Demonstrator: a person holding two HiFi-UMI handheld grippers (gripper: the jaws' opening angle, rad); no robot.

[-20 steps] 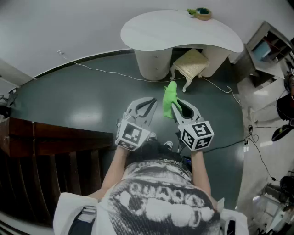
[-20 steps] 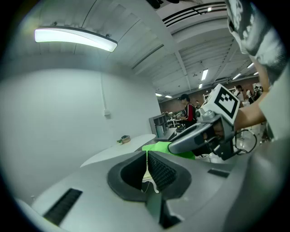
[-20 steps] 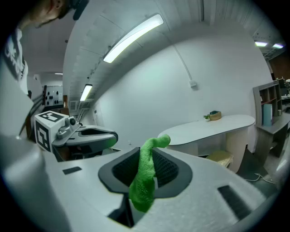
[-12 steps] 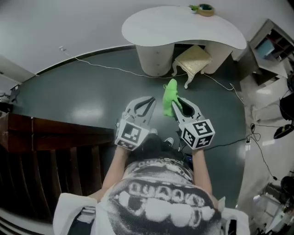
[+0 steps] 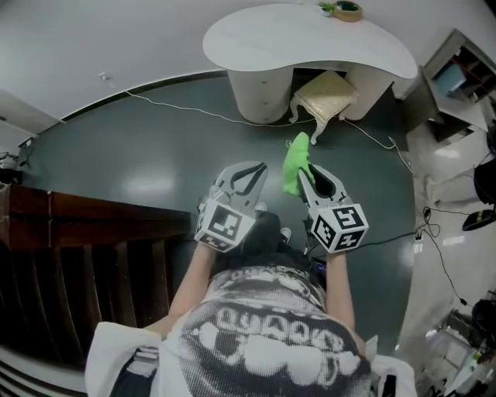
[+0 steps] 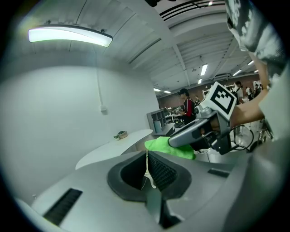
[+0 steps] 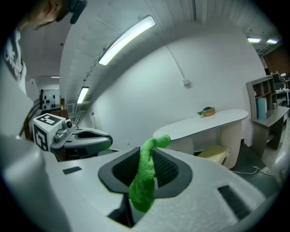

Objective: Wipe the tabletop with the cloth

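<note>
A bright green cloth (image 5: 295, 162) hangs pinched in my right gripper (image 5: 304, 174), which is shut on it; it fills the jaws as a crumpled strip (image 7: 144, 176) in the right gripper view. My left gripper (image 5: 256, 172) is held beside it, shut and empty, its pads (image 6: 159, 170) pressed together. The white kidney-shaped table (image 5: 310, 45) stands ahead across the dark floor, its top bare near me. Both grippers are well short of the table (image 7: 204, 123). The left gripper view shows the cloth (image 6: 170, 147) under the right gripper (image 6: 170, 146).
A roll of tape with a green scrap (image 5: 341, 11) sits at the tabletop's far edge. A cream stool (image 5: 325, 97) is tucked under the table. White cables (image 5: 178, 109) run across the floor. A brown wooden railing (image 5: 85, 225) is at left, shelving (image 5: 457, 74) at right.
Both grippers have shifted a little forward and right toward the table, the cloth still in the right one. The table has slid slightly up in the head view.
</note>
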